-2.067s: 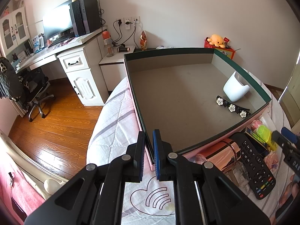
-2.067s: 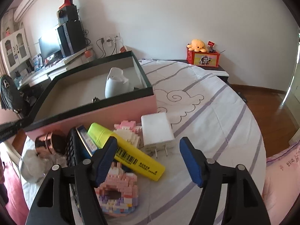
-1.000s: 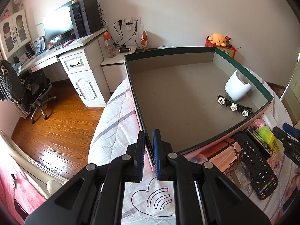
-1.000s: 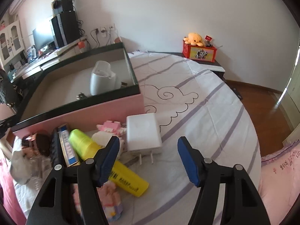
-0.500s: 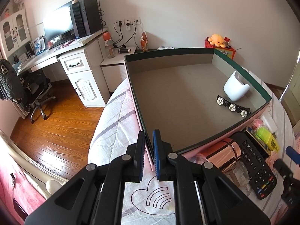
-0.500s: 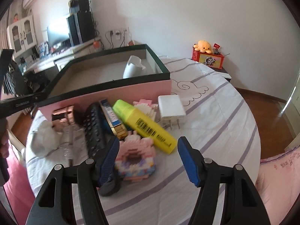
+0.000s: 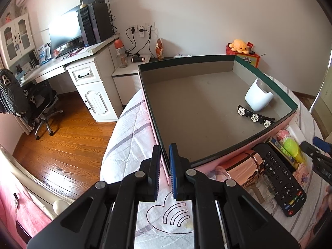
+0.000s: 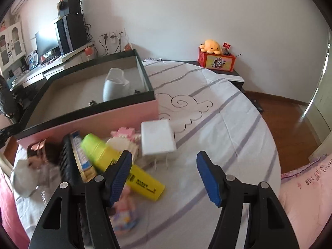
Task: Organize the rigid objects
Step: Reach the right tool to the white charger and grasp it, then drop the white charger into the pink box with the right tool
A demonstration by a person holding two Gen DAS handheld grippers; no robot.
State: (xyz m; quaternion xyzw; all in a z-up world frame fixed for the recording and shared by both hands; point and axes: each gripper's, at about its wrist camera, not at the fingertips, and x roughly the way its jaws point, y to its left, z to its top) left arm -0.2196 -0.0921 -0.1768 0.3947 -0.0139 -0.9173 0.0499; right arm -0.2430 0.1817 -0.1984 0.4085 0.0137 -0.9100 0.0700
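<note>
A shallow pink box with a dark green rim [image 7: 186, 62] lies on the bed. Inside it are a white holder [image 7: 257, 99] and a black hair clip with white flowers [image 7: 254, 117]. My left gripper [image 7: 165, 151] is shut on the box's near corner wall. My right gripper [image 8: 164, 157] stands open just above the pile beside the box [image 8: 103, 120], and its tips show in the left wrist view [image 7: 317, 151]. A white charger [image 8: 157, 138] lies just ahead of the open jaws, and a yellow highlighter [image 8: 145, 180] passes under the left finger. The pile is motion-blurred.
The pile also holds a black remote [image 7: 280, 176], a rose-gold cylinder [image 7: 244, 170], a blue and gold tin [image 8: 81, 157] and pink block toys [image 8: 124, 211]. Striped bedding [image 8: 228, 124] stretches to the right. A desk [image 7: 62, 66] and wooden floor lie left of the bed.
My right gripper has swung forward and right over the pile, from above the pink block toy toward the white charger. Its jaws keep the same width. The left gripper stays on the box corner.
</note>
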